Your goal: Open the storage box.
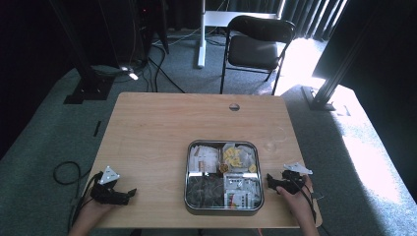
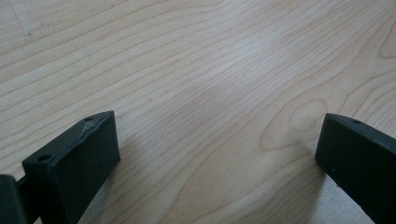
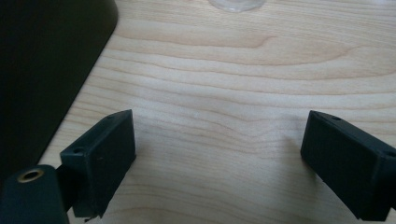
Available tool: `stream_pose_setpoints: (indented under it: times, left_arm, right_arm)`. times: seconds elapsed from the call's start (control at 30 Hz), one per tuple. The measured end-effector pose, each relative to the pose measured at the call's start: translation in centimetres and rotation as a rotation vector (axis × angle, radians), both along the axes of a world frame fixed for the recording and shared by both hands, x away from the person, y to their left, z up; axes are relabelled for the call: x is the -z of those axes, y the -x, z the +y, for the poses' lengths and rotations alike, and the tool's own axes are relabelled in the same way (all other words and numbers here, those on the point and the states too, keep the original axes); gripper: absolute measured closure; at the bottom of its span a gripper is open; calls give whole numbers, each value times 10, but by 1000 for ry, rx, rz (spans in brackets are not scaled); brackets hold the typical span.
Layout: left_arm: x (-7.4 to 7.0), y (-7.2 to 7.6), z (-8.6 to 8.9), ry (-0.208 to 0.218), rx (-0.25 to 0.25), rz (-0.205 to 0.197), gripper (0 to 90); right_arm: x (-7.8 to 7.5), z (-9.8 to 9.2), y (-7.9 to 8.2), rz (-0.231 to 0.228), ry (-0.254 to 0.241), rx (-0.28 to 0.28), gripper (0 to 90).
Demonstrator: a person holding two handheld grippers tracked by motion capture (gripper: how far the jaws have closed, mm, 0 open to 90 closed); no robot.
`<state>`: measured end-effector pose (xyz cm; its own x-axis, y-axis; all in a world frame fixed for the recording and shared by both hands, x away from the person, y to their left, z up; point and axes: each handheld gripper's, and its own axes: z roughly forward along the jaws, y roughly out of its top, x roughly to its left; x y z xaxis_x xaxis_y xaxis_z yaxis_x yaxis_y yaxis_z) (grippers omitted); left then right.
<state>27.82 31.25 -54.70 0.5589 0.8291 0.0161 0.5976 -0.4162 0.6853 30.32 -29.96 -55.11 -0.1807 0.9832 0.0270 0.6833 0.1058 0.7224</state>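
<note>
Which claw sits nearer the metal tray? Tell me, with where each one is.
Right. The right claw sits just off the metal tray's right rim, jaws open. The left claw rests well off to the tray's left, bare table between, jaws open too.

Black folding metal chair (image 1: 256,46) at 12 o'clock on grey carpet floor (image 1: 44,132); sunlight patch (image 1: 378,162) at 3 o'clock.

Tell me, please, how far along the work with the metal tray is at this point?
Nothing looks done: the metal tray holds its packets in all four compartments. Nothing is in hand; the left gripper and right gripper rest open on the table, either side of the tray. All handling remains.
</note>
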Motion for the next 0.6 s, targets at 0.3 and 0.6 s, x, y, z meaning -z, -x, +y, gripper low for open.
stream_pose_setpoints:
  times: [0.3,0.6]
  left_arm:
    - [0,-1,0,2,-12,1,0]
    - [0,-1,1,1,0,0,11]
  right_arm:
    - [0,1,-1,2,13,-6,96]
    - [0,0,-1,1,14,-7,97]
